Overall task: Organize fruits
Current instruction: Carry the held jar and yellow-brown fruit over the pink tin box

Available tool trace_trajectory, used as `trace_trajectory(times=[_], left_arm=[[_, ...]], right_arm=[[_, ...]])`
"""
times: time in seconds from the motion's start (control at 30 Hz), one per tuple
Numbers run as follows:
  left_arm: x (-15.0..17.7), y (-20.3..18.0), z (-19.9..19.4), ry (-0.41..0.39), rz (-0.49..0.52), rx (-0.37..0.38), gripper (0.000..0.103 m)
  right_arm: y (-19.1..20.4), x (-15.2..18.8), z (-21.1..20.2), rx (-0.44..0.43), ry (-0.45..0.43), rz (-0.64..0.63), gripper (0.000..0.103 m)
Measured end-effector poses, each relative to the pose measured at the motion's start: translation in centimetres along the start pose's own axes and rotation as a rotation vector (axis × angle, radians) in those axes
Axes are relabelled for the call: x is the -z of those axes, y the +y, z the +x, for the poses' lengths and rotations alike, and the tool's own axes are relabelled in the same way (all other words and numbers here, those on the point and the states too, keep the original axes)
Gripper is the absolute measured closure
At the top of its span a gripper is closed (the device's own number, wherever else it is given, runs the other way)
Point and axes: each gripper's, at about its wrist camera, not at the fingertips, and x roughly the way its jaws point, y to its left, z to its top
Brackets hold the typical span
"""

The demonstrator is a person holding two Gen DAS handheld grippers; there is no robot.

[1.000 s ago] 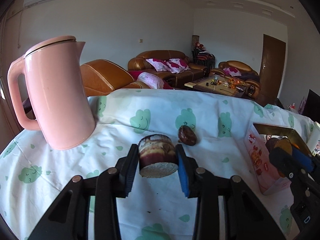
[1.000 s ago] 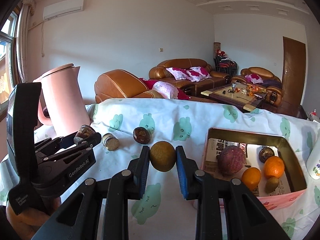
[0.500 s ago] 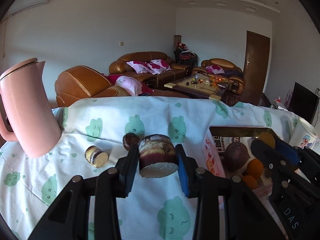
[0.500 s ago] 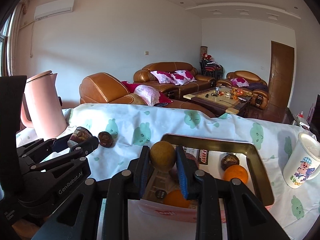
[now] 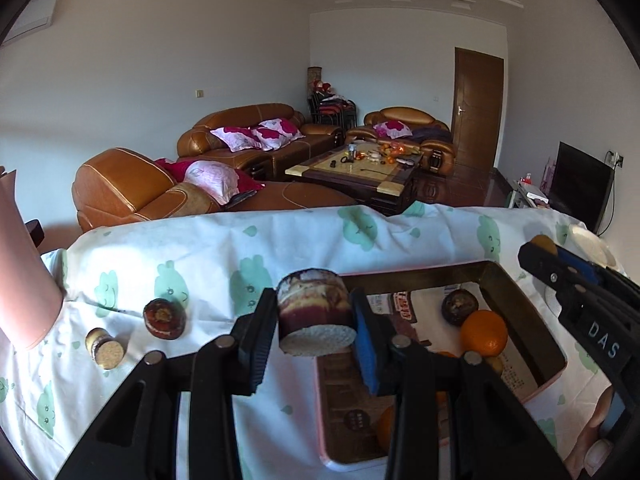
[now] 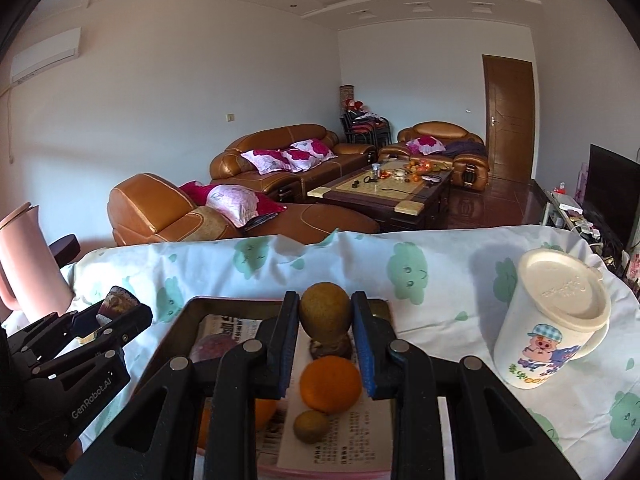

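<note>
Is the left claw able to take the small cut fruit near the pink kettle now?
Probably not: the left claw is shut on a purple cut fruit; the small cut fruit lies unobstructed.

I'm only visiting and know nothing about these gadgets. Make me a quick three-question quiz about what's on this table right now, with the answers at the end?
1. True or false: the right gripper is open with nothing in it.
2. What does the left gripper hold? A) an orange B) a cut, dark-skinned fruit piece C) the cup
3. Fill in: the two small fruit pieces outside the box lie on the ____ near the pink kettle.

Key: 1. False: it is shut on a brownish round fruit, above the box, where an orange lies. 2. B. 3. Tablecloth.
</note>
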Motion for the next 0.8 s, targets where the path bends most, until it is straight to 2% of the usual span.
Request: trace_trajectory(times=[0.13, 0.3, 0.47, 0.7, 0.8], left_arm=[[-0.3, -2.3, 1.5, 0.027, 0.029, 0.033, 0.064], [0.0, -4.5, 2.9, 0.043, 0.074, 0.028, 0.064], [0.3, -5.3, 3.4, 0.048, 0.109, -0.005, 0.065], [0.3, -5.1, 3.2, 0.038, 0.107, -0.005, 0.066], [0.3, -5.0, 2.6, 0.027, 0.103, -0.017, 0.062]], right_arm=[[-1.9, -0.4, 0.8, 0.006, 0.015, 0.023, 0.075], [-2.5, 0.1, 2.8, -0.071, 0.092, 0.066, 0.075], [-1.7, 0.5, 4.1, -0.138, 0.144, 0.070, 0.074], [-1.1, 1.0, 5.4, -0.213, 0.194, 0.093, 0.074], [-1.3, 1.1, 5.4, -0.264, 0.205, 0.128, 0.074]])
